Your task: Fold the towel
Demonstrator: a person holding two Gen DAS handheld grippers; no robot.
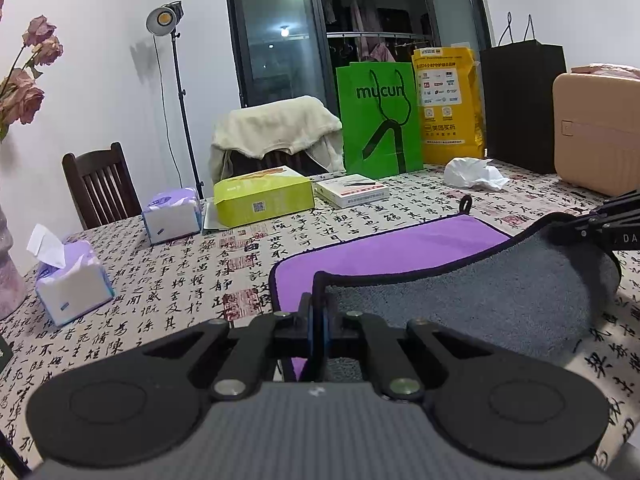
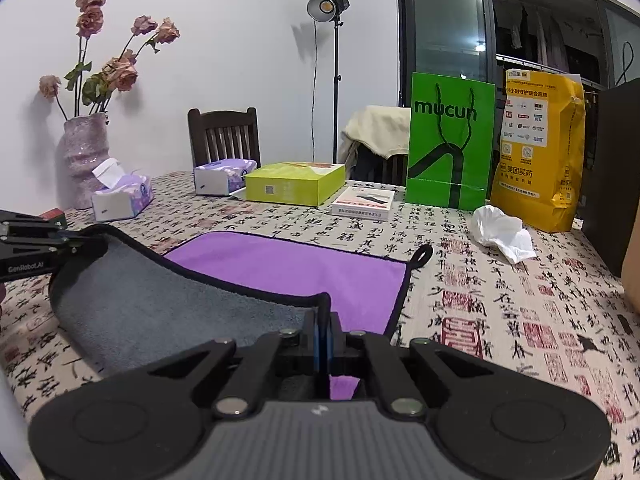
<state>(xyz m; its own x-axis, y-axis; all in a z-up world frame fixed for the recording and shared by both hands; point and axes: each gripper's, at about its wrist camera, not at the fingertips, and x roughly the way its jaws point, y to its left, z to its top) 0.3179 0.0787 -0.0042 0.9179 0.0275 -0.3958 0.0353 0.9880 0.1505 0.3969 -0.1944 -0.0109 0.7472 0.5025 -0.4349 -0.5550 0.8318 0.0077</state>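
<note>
Pinching towel (image 1: 384, 248) near corners — left tongs (image 1: 318, 312), right tongs (image 2: 324, 320).

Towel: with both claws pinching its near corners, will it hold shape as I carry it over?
Probably not. The towel sags in a curve between the left claw and right claw, so it looks floppy. Its plush pile suggests it won't slip easily.

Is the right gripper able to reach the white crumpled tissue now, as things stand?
Probably not yet: the right gripper is shut on the towel corner, so it is occupied. The crumpled tissue lies farther ahead, with only bare tablecloth between.
</note>
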